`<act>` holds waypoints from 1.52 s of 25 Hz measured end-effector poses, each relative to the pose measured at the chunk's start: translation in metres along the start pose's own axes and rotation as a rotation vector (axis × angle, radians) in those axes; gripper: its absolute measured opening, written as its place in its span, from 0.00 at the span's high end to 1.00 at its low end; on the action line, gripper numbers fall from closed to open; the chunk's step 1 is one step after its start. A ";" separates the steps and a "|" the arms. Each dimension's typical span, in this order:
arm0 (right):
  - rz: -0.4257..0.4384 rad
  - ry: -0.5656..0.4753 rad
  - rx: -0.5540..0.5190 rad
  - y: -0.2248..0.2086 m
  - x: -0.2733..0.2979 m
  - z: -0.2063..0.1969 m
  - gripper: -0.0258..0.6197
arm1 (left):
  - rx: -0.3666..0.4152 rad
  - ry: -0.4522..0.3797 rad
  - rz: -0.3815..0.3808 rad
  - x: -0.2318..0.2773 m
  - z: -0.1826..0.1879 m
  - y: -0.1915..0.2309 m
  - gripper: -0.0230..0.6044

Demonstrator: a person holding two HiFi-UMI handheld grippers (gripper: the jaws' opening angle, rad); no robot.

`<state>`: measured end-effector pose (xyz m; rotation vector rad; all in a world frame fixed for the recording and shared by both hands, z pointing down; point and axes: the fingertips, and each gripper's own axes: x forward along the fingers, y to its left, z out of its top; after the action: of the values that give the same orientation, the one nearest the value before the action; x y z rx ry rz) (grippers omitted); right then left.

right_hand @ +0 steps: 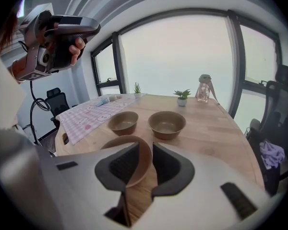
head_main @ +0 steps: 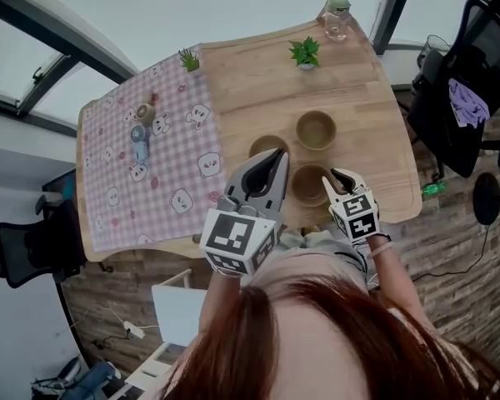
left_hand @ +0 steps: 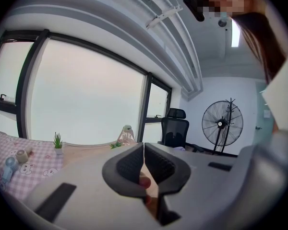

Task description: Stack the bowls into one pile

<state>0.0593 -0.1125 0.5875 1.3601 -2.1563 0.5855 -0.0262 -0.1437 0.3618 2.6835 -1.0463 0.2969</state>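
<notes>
left claw (head_main: 271, 169): held over the tabletop's (head_main: 383, 140) near edge in the head view; only the left gripper view shows the left claw (left_hand: 143, 150) pressed together on nothing. middle: left bowl (head_main: 268, 147) and far bowl (head_main: 316, 129) stand apart. right claw (head_main: 342, 180): at the nearest bowl (head_main: 307, 185); the right gripper view alone shows the right claw (right_hand: 145, 147) pinching the nearest bowl (right_hand: 140, 159) by its wall, seemingly tilted.

Brown bowls (head_main: 316, 129), pink checked cloth (head_main: 121, 202)

You won't find any readable text, label, brand, number or sign in any of these views.
</notes>
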 end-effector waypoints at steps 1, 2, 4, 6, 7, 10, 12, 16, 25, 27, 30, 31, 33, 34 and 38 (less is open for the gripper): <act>0.000 0.007 -0.001 0.000 0.002 -0.002 0.85 | -0.001 0.001 0.000 0.000 0.000 0.002 0.95; 0.000 0.014 -0.001 0.000 0.004 -0.003 0.85 | -0.002 0.002 -0.001 0.001 0.000 0.004 0.95; -0.003 0.026 0.002 -0.001 0.008 -0.007 0.85 | -0.001 0.003 -0.004 0.002 0.001 0.006 0.95; -0.006 0.035 0.008 -0.002 0.012 -0.009 0.85 | 0.001 0.004 -0.007 0.003 0.002 0.009 0.95; -0.006 0.039 0.010 -0.002 0.014 -0.011 0.85 | 0.002 0.005 -0.009 0.004 0.002 0.010 0.95; -0.010 0.056 0.018 -0.004 0.019 -0.016 0.85 | 0.003 0.009 -0.015 0.006 0.001 0.012 0.95; -0.010 0.069 0.024 -0.005 0.022 -0.020 0.85 | 0.006 0.013 -0.021 0.008 0.002 0.012 0.95; -0.001 0.087 0.035 -0.005 0.027 -0.026 0.84 | 0.008 0.018 -0.028 0.009 0.001 0.014 0.95; -0.003 0.109 0.081 -0.007 0.036 -0.031 0.85 | 0.009 0.022 -0.031 0.011 0.002 0.021 0.95; -0.008 0.113 0.085 -0.008 0.037 -0.033 0.88 | 0.014 0.019 -0.032 0.012 0.003 0.021 0.95; -0.012 0.120 0.089 -0.009 0.036 -0.035 0.91 | 0.016 0.015 -0.035 0.013 0.003 0.023 0.95; -0.011 0.122 0.092 -0.009 0.035 -0.036 0.91 | 0.016 0.014 -0.036 0.013 0.003 0.023 0.95; -0.006 0.119 0.098 -0.008 0.033 -0.035 0.92 | 0.012 0.014 -0.038 0.013 0.003 0.024 0.95; -0.002 0.114 0.101 -0.007 0.032 -0.034 0.92 | 0.010 0.014 -0.039 0.012 0.003 0.025 0.95; 0.018 0.088 0.115 -0.002 0.028 -0.027 0.93 | 0.012 0.006 -0.053 0.012 0.005 0.025 0.95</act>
<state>0.0564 -0.1158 0.6263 1.3496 -2.0944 0.7722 -0.0345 -0.1708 0.3642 2.7142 -0.9726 0.3019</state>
